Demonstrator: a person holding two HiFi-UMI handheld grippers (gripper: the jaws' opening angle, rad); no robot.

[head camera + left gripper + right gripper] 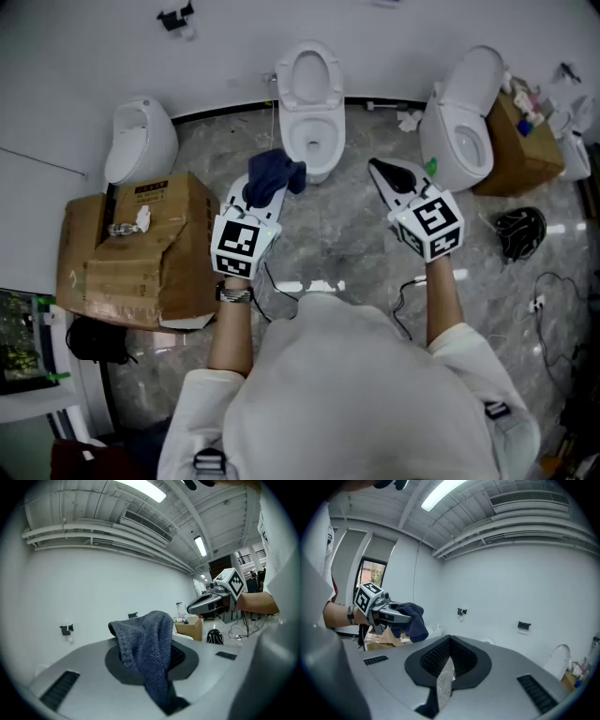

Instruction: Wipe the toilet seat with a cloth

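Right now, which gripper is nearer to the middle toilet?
Left. The left gripper, shut on the blue cloth, is at the middle toilet's front-left edge; the right gripper, shut, stands farther off its front right.

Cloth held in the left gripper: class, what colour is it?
Dark blue, with a knitted-looking weave. The cloth shows best in the left gripper view.
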